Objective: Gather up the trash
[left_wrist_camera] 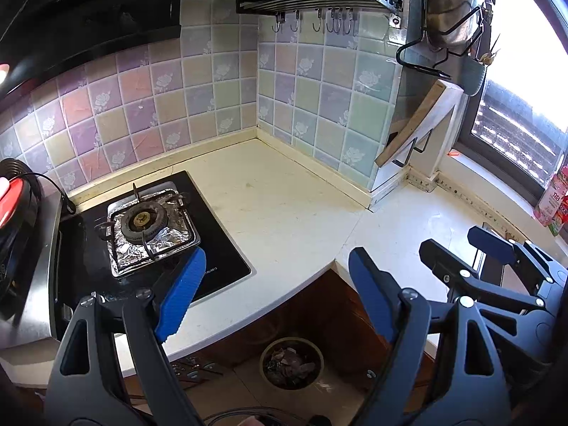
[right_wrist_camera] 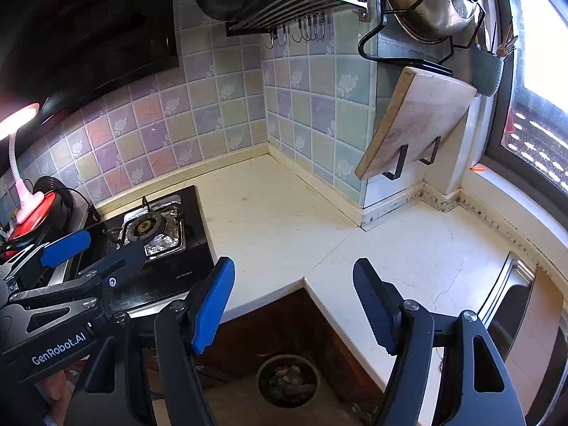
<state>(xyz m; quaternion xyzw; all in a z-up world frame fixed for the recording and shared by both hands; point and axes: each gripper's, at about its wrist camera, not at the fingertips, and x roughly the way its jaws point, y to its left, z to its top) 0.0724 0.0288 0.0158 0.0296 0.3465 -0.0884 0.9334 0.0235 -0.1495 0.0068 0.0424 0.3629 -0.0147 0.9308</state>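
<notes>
Below the counter edge, a round floor bin (left_wrist_camera: pixel 291 361) holds scraps of crumpled trash. Left gripper (left_wrist_camera: pixel 273 293) and right gripper (right_wrist_camera: pixel 294 305) hang wide open and empty; the cream stone countertop (right_wrist_camera: pixel 269 213) shows no litter, so collection looks finished.

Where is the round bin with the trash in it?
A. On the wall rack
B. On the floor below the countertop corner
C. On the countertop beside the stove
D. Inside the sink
B: the round bin stands on the floor under the corner of the countertop, seen between the open fingers of each gripper.
</notes>
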